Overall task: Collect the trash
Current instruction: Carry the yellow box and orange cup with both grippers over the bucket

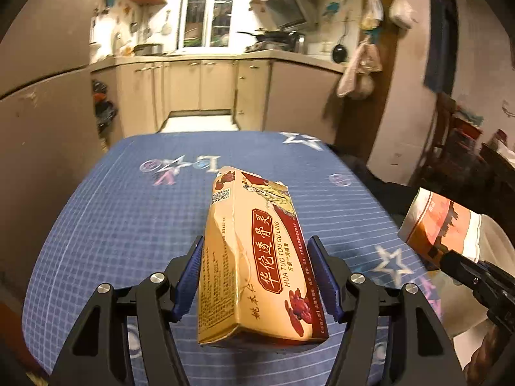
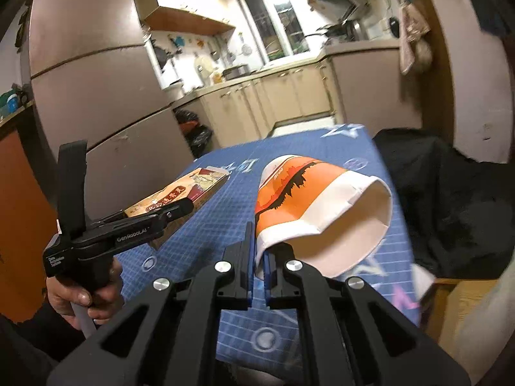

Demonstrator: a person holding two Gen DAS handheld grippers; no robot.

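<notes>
A long tan and red medicine box (image 1: 257,257) sits between the blue pads of my left gripper (image 1: 256,241), which is shut on its sides and holds it tilted just above the blue tablecloth (image 1: 112,209). The right wrist view shows the same box (image 2: 180,193) in the left gripper (image 2: 173,207), with a hand on its handle. My right gripper (image 2: 259,247) is shut on the rim of an orange and white paper cup (image 2: 322,212), pinching the wall flat. The cup lies on its side in the air, mouth toward the camera. In the left wrist view, the cup (image 1: 441,225) is at the right.
The table's far edge faces a kitchen with beige cabinets (image 1: 199,87). A tall fridge (image 2: 96,103) stands to the left, with black bags (image 2: 196,132) on the floor beside it. A dark cloth-covered shape (image 2: 450,199) sits off the table's right edge.
</notes>
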